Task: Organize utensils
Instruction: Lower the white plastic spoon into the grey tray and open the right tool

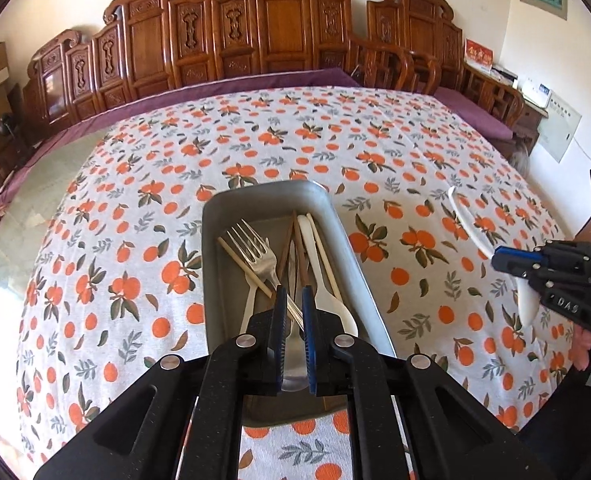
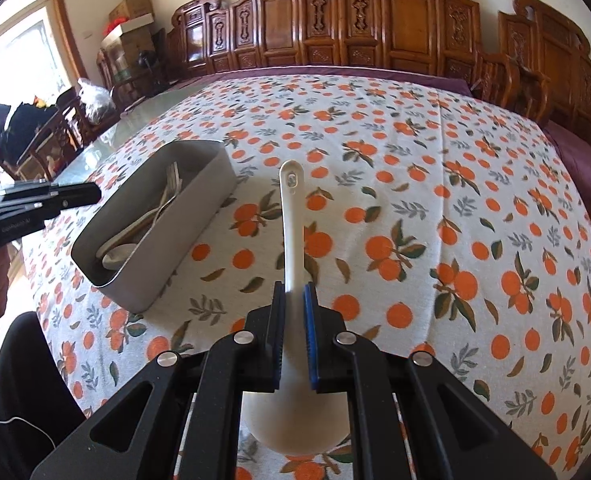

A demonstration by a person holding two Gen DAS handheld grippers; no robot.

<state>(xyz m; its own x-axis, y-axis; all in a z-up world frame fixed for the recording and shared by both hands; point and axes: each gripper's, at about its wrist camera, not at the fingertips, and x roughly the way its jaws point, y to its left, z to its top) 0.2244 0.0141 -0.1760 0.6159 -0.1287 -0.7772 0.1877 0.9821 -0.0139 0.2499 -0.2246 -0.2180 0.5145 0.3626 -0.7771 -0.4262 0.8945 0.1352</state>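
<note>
Holding, right claw: the right gripper (image 2: pixel 294 292) is pinched shut on a white spoon (image 2: pixel 291 220), gripped where the handle meets the bowl.
Spoon's lie: the handle is pointed toward the far side of the table; the bowl is tucked under the claw at the near edge of the right wrist view. The spoon is carried clear of the cloth.
Left claw: the left gripper (image 1: pixel 293 296) is seen over the near end of the grey tray (image 1: pixel 347 232), its blue pads pressed almost together with only a thin slit left between them. Metal is glimpsed through that slit; whether it is pinched cannot be told.
Tray's contents: a steel fork (image 1: pixel 251 248), brown chopsticks (image 1: pixel 299 240), a pale chopstick (image 1: pixel 243 264) and a white plastic spoon (image 1: pixel 343 316) are laid lengthwise inside, partly overlapped.
Tray's place: it is set on the tablecloth (image 1: pixel 135 200) printed with oranges, to the left of the held spoon and well apart from it.
Claws' relation: the right claw is found to the right of the tray, the left claw directly above it.
Person: a hand (image 1: pixel 583 344) is visible behind the right gripper.
Background: carved wooden chairs (image 1: pixel 279 28) are lined along the table's far side.
</note>
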